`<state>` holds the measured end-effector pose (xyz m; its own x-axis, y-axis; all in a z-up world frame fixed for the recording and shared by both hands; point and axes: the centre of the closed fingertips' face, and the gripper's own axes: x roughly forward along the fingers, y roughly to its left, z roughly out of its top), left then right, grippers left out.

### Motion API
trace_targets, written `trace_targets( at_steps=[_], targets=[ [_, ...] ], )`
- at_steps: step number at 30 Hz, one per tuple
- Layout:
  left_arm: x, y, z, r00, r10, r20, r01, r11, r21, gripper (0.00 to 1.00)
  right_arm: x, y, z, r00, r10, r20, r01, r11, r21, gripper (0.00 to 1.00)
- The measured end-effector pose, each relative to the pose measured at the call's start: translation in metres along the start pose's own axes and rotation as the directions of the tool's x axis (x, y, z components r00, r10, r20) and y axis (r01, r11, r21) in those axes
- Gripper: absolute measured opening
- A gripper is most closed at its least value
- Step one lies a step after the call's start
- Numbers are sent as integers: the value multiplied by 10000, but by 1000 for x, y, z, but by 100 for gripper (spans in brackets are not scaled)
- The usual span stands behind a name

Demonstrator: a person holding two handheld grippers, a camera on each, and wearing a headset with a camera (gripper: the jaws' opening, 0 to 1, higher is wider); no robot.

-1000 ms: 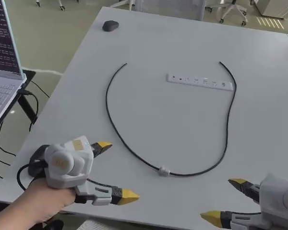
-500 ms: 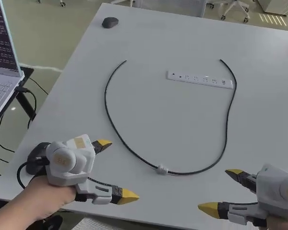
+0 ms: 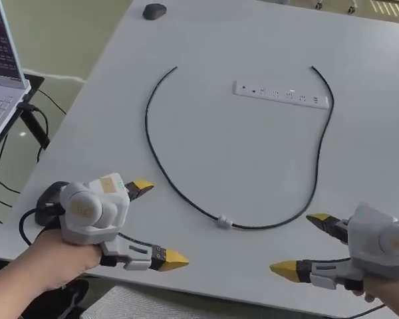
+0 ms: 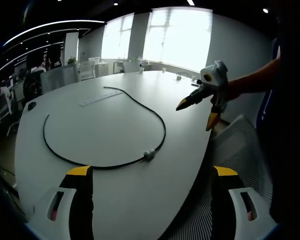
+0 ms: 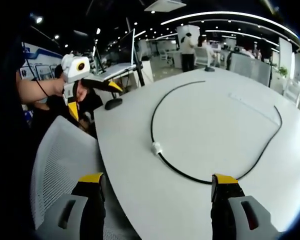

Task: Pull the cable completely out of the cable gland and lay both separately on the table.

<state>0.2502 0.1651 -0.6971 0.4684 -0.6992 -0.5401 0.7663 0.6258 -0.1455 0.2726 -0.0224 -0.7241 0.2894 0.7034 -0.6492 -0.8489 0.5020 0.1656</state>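
So nothing is done yet: the cable gland (image 3: 224, 222) sits threaded on the black cable (image 3: 149, 143) near the front edge of the surface (image 3: 253, 153), and the left gripper (image 3: 163, 222) and right gripper (image 3: 298, 242) hover at that edge, jaws open and empty, with the grasp, pull-out and separate laying all left.

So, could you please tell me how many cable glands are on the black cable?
1: the white cable gland sits at the near bend of the cable, which lies fully in view on the table.
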Motion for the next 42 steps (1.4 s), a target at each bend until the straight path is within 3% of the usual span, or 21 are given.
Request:
trace_targets(
  at_steps=[11, 20, 30, 42],
  targets=[
    [13, -4, -6, 9999, -30, 106, 33, 9997, -230, 97, 12, -4, 12, 9974, 386, -607, -440, 9949, -905, 85],
    [15, -1, -11, 10000, 47, 43, -46, 9997, -227, 97, 21, -18, 20, 9952, 250, -948, -389, 9883, -1477, 84],
    [13, -1, -19, 9998, 177, -74, -179, 9995, -267, 96, 44, -10, 24, 9861, 707, -1506, -982, 9780, -1838, 74],
    [13, -7, -20, 9998, 203, -87, -206, 9991, -361, 97, 70, -10, 21, 9722, 792, -2202, -1266, 9694, -2103, 66]
  ],
)
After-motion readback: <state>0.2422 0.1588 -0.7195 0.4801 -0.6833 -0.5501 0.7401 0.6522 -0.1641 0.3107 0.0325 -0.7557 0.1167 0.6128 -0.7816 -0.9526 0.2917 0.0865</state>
